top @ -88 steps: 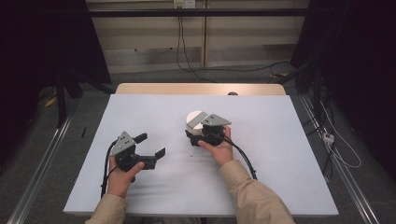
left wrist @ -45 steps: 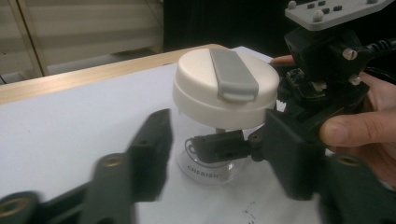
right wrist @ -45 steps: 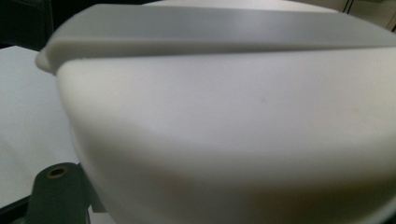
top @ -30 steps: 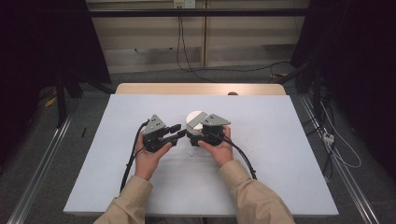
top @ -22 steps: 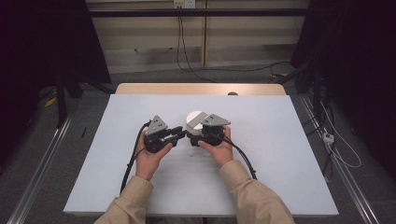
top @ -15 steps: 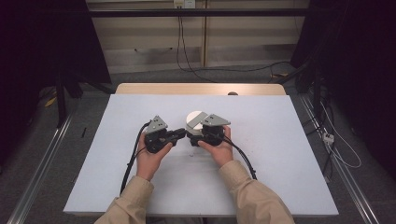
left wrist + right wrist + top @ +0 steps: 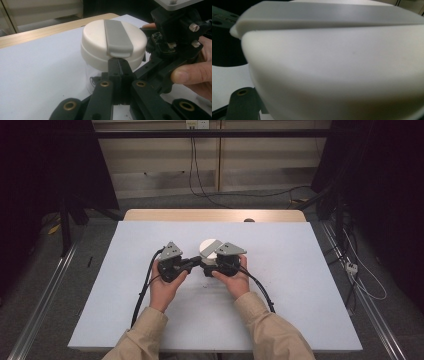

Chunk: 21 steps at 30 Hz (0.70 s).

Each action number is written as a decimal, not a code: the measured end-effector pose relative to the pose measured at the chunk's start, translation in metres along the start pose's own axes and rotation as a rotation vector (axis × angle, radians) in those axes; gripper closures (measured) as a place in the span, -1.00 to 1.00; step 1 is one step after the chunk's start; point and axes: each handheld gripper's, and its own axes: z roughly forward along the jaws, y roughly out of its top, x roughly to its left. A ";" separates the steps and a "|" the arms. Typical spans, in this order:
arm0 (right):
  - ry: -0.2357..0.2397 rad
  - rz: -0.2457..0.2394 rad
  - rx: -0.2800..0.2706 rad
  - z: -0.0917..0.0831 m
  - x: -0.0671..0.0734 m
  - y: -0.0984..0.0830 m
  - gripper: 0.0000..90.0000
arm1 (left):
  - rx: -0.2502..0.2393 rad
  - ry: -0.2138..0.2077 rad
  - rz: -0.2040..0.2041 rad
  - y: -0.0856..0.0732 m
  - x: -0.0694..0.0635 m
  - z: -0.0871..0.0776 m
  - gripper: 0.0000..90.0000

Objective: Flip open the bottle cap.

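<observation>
Jar upright, lid bar toward camera

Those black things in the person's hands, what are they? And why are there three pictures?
They are hand-held grabbing tools. A person sits at a table with a pale cover and holds a left gripper and a right gripper, each with two black jaws.

The high view comes from a camera above the table, looking down. The other two come from small cameras riding on the tools, so they see everything very close up.

On the table stands a small clear jar with a round white lid. A grey flip tab runs across the lid.

The right gripper seems to steady the jar, though its jaws are hidden, so I cannot be sure. The left gripper's jaws have just been closing and now meet, with nothing between them, just under the tab's tip.
</observation>
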 end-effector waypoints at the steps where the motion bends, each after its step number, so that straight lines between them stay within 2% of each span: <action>1: 0.000 0.000 0.000 0.000 0.000 0.000 -0.59 | 0.001 0.005 0.002 0.000 0.000 0.000 1.00; 9: 0.000 0.001 -0.002 0.000 0.000 0.000 -0.58 | -0.019 0.004 -0.001 0.008 -0.002 -0.002 1.00; 21: -0.001 -0.003 -0.001 0.000 0.000 0.000 -0.58 | -0.025 0.012 0.012 0.022 -0.004 -0.002 1.00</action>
